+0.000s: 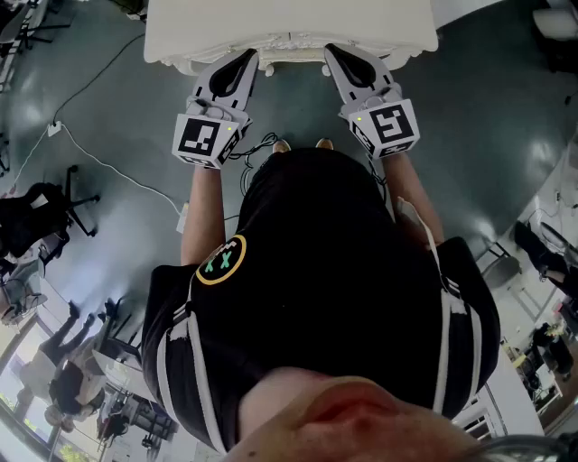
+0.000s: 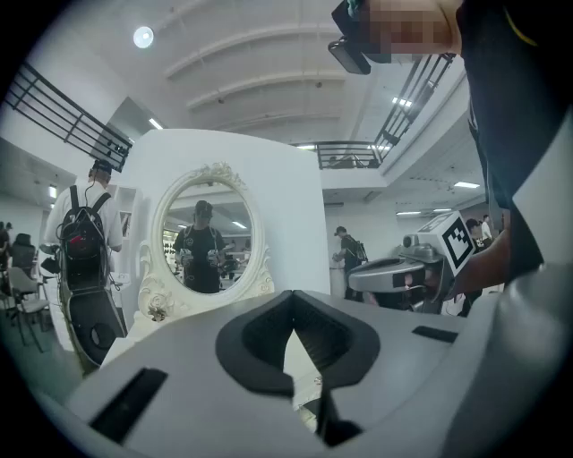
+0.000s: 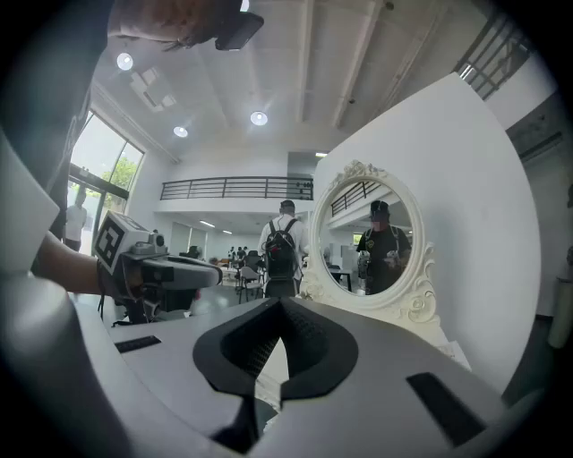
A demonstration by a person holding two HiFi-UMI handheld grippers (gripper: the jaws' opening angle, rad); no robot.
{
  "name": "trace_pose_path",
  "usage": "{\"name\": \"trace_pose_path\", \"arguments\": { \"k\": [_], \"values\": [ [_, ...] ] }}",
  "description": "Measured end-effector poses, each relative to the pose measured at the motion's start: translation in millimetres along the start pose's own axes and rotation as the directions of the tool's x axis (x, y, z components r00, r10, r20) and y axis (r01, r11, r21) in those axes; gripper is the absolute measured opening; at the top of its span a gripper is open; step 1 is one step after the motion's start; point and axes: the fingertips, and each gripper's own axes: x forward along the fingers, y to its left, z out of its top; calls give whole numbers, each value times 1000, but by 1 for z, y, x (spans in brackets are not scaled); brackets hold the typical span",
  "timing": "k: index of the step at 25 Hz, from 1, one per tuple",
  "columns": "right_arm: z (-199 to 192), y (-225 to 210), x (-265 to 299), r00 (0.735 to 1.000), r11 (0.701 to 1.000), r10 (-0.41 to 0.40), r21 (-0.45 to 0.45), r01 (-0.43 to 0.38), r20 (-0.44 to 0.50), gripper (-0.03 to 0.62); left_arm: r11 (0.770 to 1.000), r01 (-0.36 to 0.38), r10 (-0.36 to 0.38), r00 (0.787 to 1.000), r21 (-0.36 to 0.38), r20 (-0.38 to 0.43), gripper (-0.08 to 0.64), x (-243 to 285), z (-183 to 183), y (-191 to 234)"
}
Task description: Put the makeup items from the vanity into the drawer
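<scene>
A white vanity (image 1: 289, 27) stands just ahead of me, its oval mirror (image 2: 204, 234) framed in carved white; the mirror (image 3: 376, 246) also shows in the right gripper view. No makeup item or drawer can be made out. My left gripper (image 1: 242, 61) and right gripper (image 1: 339, 54) are held level side by side at the vanity's front edge. Each is shut with nothing between its jaws. In its own view the left gripper (image 2: 304, 394) has its jaws meeting, as does the right gripper (image 3: 269, 394). Each view shows the other gripper alongside.
A person with a backpack (image 2: 85, 241) stands left of the vanity and also appears as the person (image 3: 280, 250) behind it. White cables (image 1: 90, 153) run over the grey floor at the left, near a black office chair (image 1: 45, 217).
</scene>
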Motion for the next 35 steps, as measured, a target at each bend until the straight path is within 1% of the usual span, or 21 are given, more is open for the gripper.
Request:
{"name": "trace_pose_path", "arguments": {
  "k": [10, 17, 20, 23, 27, 29, 31, 35],
  "values": [
    [-1, -2, 2, 1000, 999, -7, 36, 6, 16, 21, 1000, 2, -2, 1000, 2, -4, 18, 1, -3, 1],
    [-16, -5, -1, 1000, 998, -12, 54, 12, 10, 21, 1000, 5, -5, 1000, 7, -10, 18, 5, -12, -4],
    [-12, -6, 2, 1000, 999, -13, 50, 13, 9, 21, 1000, 3, -3, 1000, 7, -7, 18, 5, -9, -2],
    [-8, -5, 2, 1000, 998, -16, 54, 15, 7, 37, 1000, 2, -2, 1000, 3, -8, 18, 2, -6, 1],
    [-6, -4, 2, 1000, 998, -8, 62, 7, 16, 94, 1000, -1, 1, 1000, 4, -8, 18, 2, -5, 1],
    [-6, -3, 1, 1000, 998, 3, 67, -4, 16, 163, 1000, -3, 3, 1000, 3, -6, 18, 2, -5, 0],
    [-9, -2, 1, 1000, 997, 11, 71, -12, 12, 218, 1000, -2, 2, 1000, 0, -6, 18, 3, -7, -1],
    [-13, 0, 2, 999, 998, 33, 62, -32, -4, 345, 1000, 0, 0, 1000, -2, -8, 18, 5, -8, -2]
  ]
}}
